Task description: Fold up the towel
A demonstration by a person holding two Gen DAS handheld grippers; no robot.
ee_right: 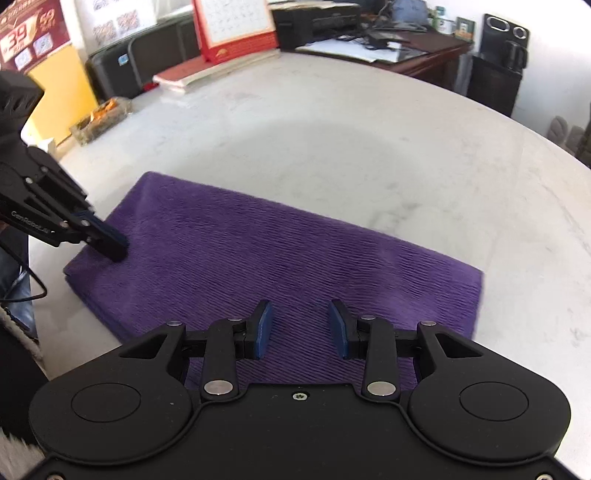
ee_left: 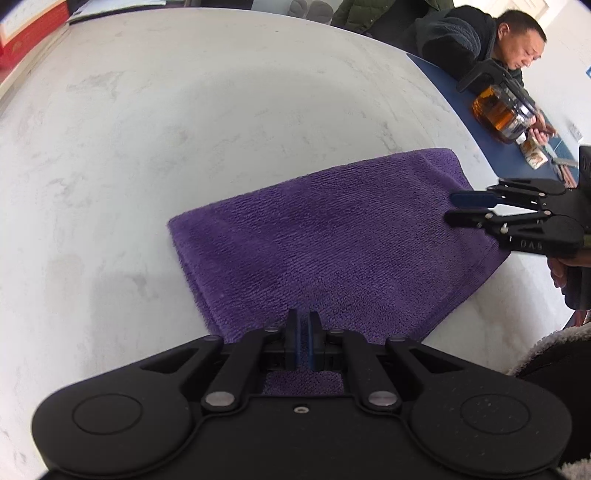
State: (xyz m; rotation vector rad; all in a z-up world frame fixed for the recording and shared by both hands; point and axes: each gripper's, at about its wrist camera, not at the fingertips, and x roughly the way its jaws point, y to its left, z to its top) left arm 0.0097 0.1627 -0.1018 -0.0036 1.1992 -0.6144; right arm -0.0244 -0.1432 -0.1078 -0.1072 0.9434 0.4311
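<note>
The purple towel serves as the landmark. It lies flat on the pale marbled table as a folded rectangle, its ribbed pile facing up and one long edge running near the table's near rim.

My left gripper stands at the towel's near edge, angled steeply downward. Its blue-faced pads are pressed together — only a thin slit shows between them, and I see no cloth caught there. Purple cloth shows beneath the linkage, so the tips sit over the towel rather than beside it. In the right wrist view the same tool reaches in from the left, and its dark tip meets the towel's surface close to that corner.

My right gripper hovers over the towel's opposite end, also tilted down. Its pads are spread part-way, with bare towel visible in the gap; they pinch nothing. In the left wrist view it enters from the right, just above the towel's far right edge.

Beyond the towel — across the table — a seated person in a dark jacket sits beside a glass teapot of amber liquid. Behind the towel, at the table's back edge, a red-based desk calendar stands upright on stacked papers.
</note>
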